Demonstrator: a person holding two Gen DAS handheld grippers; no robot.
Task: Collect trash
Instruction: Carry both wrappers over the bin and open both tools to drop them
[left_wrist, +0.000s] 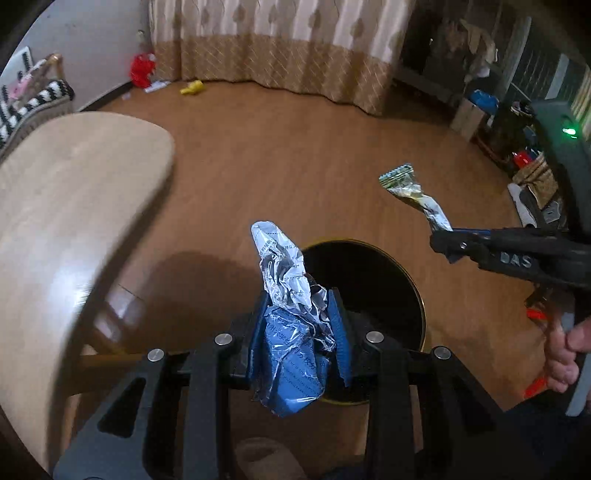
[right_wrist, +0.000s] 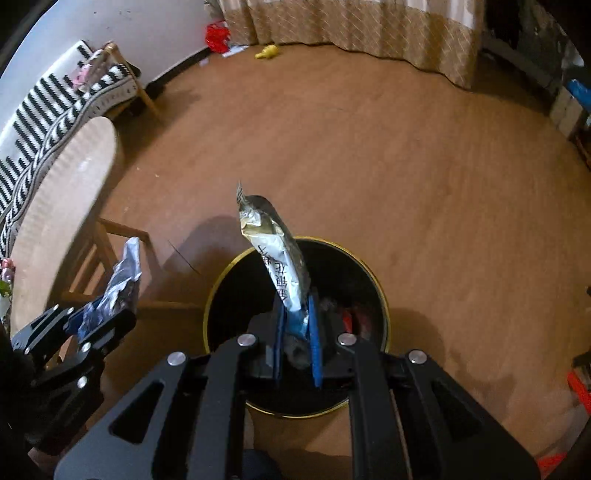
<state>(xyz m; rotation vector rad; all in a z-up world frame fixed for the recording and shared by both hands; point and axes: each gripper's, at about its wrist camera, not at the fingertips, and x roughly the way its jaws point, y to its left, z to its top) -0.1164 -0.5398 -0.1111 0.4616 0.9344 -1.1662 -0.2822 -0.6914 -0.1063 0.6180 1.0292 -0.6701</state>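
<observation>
My left gripper (left_wrist: 299, 325) pinches a crumpled blue-and-silver wrapper (left_wrist: 291, 332); my right gripper (right_wrist: 297, 332) is nearly closed on a flattened gold-and-white packet (right_wrist: 277, 254). Both hang over the black bin (right_wrist: 347, 280) on the brown wood floor (right_wrist: 369, 166). Round pale bench (left_wrist: 66, 206) at nine o'clock, beige curtain (left_wrist: 277, 44) at twelve

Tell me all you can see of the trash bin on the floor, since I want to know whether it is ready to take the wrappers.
The trash bin is round, dark inside and out, with a thin gold-coloured rim. It stands upright on the brown wooden floor, open-topped, with no lid in view. Some rubbish already lies at its bottom, including something red; details are too dark to tell. Nothing touches it: the right gripper holds a silver wrapper over its mouth.
</observation>
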